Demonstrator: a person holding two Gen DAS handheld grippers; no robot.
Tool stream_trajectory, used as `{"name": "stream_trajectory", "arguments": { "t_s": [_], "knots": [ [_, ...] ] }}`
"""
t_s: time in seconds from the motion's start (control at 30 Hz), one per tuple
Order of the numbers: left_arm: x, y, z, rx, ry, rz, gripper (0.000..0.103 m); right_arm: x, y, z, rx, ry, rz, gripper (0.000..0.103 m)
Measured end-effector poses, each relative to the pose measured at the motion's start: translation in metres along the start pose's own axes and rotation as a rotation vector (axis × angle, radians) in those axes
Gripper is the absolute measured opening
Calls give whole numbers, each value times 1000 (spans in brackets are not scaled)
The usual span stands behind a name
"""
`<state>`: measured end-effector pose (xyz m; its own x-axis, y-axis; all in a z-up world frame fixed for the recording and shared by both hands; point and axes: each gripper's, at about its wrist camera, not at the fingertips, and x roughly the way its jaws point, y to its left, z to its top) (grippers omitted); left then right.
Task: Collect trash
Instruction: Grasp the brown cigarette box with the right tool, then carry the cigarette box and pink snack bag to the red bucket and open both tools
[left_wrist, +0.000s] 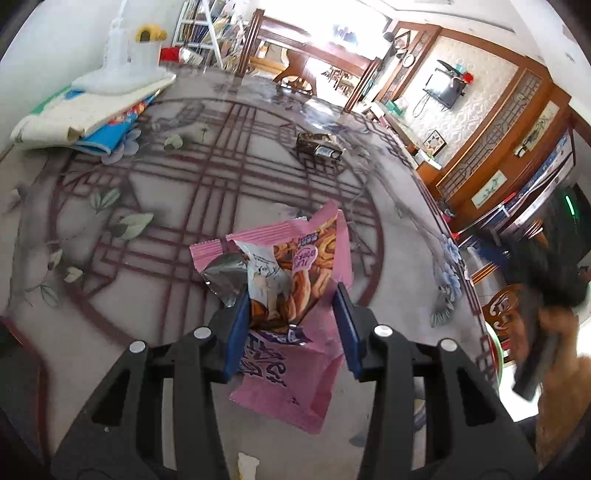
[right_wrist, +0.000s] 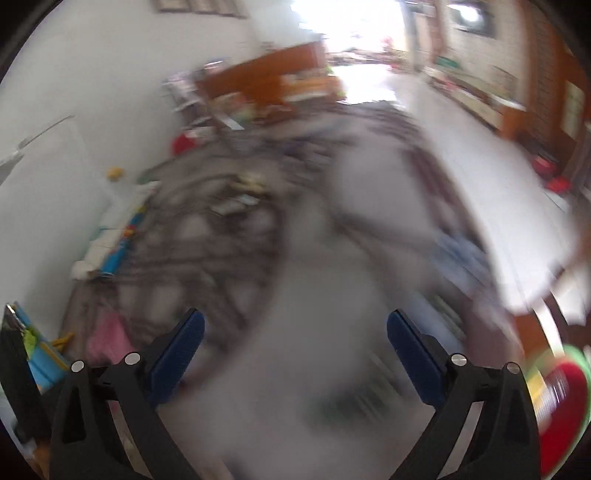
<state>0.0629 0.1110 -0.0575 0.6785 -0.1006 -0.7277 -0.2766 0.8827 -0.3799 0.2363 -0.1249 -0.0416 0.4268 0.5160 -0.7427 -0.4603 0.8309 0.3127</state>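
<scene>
Your left gripper (left_wrist: 291, 314) is pinching the pink snack wrapper (left_wrist: 291, 295); the blue fingers (left_wrist: 236, 332) press the crumpled, torn-open middle of it, and the flat pink end hangs below them, above the near part of the tabletop (left_wrist: 166, 206). Your right gripper (right_wrist: 295, 354) has its fingers spread wide with nothing between them; that view is badly blurred, so little beyond the fingers can be read there.

The wrapper looks like thin foil-lined film: very light, soft, crinkly and slick. It will fold and slide rather than resist, so the bunched middle where you have it is probably the safest hold; a flat edge could slip out. Nothing about it is fragile.

Counting what lies on the tabletop: one pink wrapper in your left fingers, and one dark wrapper (left_wrist: 319, 146) lying well apart toward the far right edge, likely the next piece of trash. It seems equally light and crushable, so taking it across its crumpled body should do. One stack of folded cloths (left_wrist: 74, 122) sits at the far left corner, with a white object on top.
</scene>
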Motion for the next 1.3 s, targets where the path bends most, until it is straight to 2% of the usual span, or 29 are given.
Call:
{"name": "stream_trajectory", "arguments": {
  "t_s": [0.1,0.17,0.33,0.53,0.7,0.73,0.8,0.83,0.93,1.07,1.3],
  "knots": [
    [-2,11,-1,-47,1,-17,42,50,30,43,-66,37,24,95],
    [0,14,1,-67,4,-27,43,87,53,68,-151,79,5,95],
    [1,24,4,-129,11,-62,43,151,97,94,-368,114,-90,95],
    [1,29,3,-169,18,-92,44,205,102,117,-403,176,-182,95],
    [3,30,4,-176,20,-101,44,235,100,126,-392,248,-214,95],
    [2,30,4,-177,20,-102,44,237,99,124,-404,243,-229,93],
    [2,31,4,-181,17,-102,44,232,100,122,-419,208,-233,75],
    [4,31,5,-180,17,-102,44,226,98,121,-408,190,-223,73],
    [5,30,5,-169,15,-94,44,209,87,115,-325,204,-160,72],
    [4,27,5,-154,9,-75,44,170,83,93,-325,176,-121,72],
    [-4,21,5,-122,-13,-42,44,57,72,16,-356,105,-82,72]
  ]
}}
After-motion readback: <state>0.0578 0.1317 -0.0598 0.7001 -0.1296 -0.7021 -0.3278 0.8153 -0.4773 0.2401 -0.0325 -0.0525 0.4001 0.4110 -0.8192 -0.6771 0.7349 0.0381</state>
